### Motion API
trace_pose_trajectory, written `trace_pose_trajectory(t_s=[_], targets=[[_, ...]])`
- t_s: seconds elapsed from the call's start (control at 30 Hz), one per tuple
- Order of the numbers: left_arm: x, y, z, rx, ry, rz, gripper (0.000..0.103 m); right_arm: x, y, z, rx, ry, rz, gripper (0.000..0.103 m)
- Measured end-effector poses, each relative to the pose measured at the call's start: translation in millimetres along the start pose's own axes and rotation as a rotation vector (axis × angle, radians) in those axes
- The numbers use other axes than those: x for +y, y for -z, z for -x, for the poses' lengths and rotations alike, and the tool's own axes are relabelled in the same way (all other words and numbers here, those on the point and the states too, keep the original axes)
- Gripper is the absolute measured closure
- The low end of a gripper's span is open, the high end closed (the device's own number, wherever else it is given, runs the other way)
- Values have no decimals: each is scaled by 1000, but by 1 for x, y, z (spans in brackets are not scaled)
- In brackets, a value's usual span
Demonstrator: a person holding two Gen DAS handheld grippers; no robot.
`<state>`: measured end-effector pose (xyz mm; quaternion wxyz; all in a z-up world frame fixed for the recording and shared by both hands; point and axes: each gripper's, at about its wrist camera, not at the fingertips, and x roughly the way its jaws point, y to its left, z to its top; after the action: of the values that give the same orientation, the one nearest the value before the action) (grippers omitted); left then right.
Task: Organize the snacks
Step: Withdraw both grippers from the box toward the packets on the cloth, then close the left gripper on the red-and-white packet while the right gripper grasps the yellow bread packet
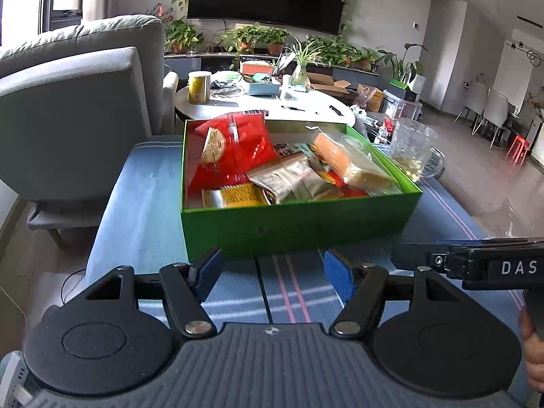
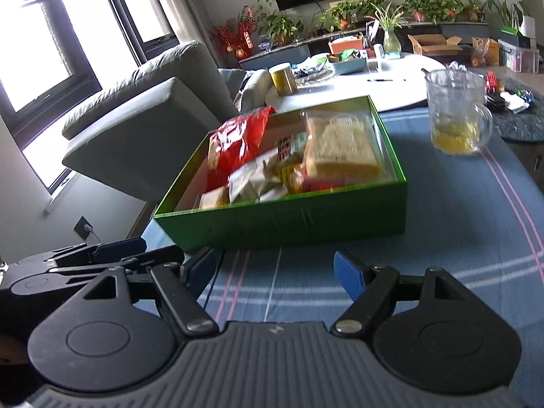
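A green box [image 1: 299, 226] stands on the blue striped tablecloth [image 1: 146, 210]. It holds several snack packs: a red bag [image 1: 234, 151], a clear bag of yellow pastry [image 1: 353, 163], a beige packet [image 1: 292, 178] and a yellow packet [image 1: 234, 195]. The box [image 2: 289, 217], red bag [image 2: 238, 139] and pastry bag [image 2: 340, 146] also show in the right wrist view. My left gripper [image 1: 272, 273] is open and empty, just in front of the box. My right gripper [image 2: 275, 273] is open and empty, also in front of the box. The right gripper shows at the left view's right edge [image 1: 489, 265].
A glass mug [image 2: 457, 112] with yellow contents stands right of the box. A grey sofa [image 1: 74, 108] is left of the table. A white round table [image 1: 272, 102] with a yellow can [image 1: 199, 86] and clutter lies behind. Plants and a TV line the far wall.
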<state>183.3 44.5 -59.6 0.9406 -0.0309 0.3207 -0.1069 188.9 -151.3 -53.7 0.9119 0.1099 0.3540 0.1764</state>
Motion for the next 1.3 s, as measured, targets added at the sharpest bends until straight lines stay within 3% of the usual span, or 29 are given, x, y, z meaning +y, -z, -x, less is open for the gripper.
trace_pose_trajectory(t_s=[0.5, 1.0, 1.3], targets=[[-8, 24, 34, 13, -11, 3, 39, -9, 25, 31, 16, -16, -50, 41], [-6, 65, 71, 55, 2, -40, 38, 6, 50, 53, 51, -37, 17, 41], [1, 96, 76, 101, 6, -64, 38, 38, 87, 46, 189, -83, 94, 41]])
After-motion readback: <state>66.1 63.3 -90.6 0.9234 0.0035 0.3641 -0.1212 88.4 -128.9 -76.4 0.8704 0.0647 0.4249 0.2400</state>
